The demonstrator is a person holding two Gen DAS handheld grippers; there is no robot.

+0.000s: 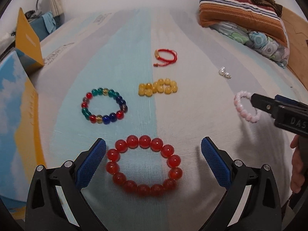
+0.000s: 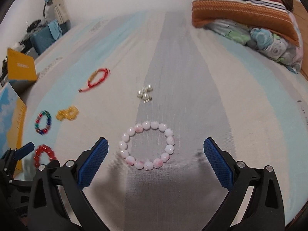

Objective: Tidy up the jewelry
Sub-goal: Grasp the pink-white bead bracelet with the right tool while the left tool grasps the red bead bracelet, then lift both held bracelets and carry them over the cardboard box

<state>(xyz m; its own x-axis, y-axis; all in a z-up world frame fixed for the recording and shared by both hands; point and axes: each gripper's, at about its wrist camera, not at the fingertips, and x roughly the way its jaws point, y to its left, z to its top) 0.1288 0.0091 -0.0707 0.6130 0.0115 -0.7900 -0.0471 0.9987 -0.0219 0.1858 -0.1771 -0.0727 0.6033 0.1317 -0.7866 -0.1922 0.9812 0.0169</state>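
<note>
Left claw (image 1: 153, 146) is hanging low over the striped bedsheet (image 1: 115, 38), its blue-padded fingers (image 1: 92, 163) spread wide on either side of the large red glass-bead bracelet (image 1: 143, 166), not touching it. Right claw (image 2: 156, 147) is likewise standing spread, flanking the pale pink bead bracelet (image 2: 147, 146), which is lying flat on a grey stripe of the sheet.

Beyond the red bracelet, a multicoloured glass-bead bracelet (image 1: 105, 105) is lying to the left, a bunched yellow bead bracelet (image 1: 157, 87) near the middle, and a red braided cord bracelet (image 1: 165, 56) farther back. A small cluster of white pearl earrings (image 2: 144, 94) is sitting just beyond the pink bracelet.

An orange and blue cardboard box (image 1: 28, 40) is standing at the left edge of the bed. Striped pillow (image 1: 238, 13) is resting on floral bedding at far right.
</note>
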